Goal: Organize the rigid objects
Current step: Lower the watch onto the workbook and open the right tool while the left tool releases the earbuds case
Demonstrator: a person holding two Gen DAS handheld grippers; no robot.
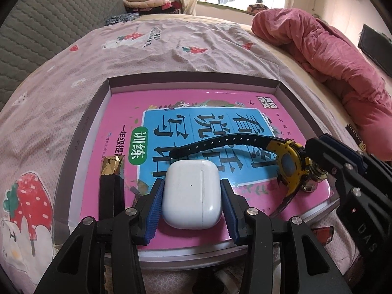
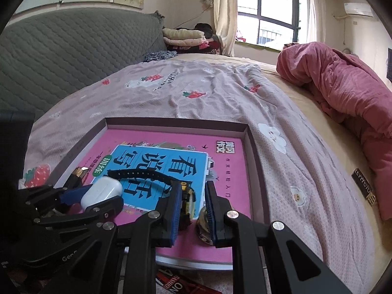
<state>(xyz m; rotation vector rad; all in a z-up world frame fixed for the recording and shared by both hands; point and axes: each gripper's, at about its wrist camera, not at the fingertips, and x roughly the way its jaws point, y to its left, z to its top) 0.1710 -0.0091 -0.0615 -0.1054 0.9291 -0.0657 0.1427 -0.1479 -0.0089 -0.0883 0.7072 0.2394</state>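
The earbud case (image 1: 192, 193) is smooth, glossy white plastic. The watch (image 1: 292, 169) has a matt black ribbed strap and a yellow plastic body. The workbook (image 1: 208, 132) cover is glossy pink paper. The bedsheet (image 1: 122, 56) is rough, wrinkled cloth; the headboard (image 2: 61, 56) is quilted grey fabric.

Bed (image 1: 171, 49): box lid (image 1: 80, 132), quilt (image 1: 330, 56).

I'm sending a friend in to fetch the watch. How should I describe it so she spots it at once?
On the bed lies a shallow box lined with a pink book. At the book's near right corner, between the right gripper fingers, is the watch: yellow case, blue face, long black strap, unlike the plain white earbud case beside it.
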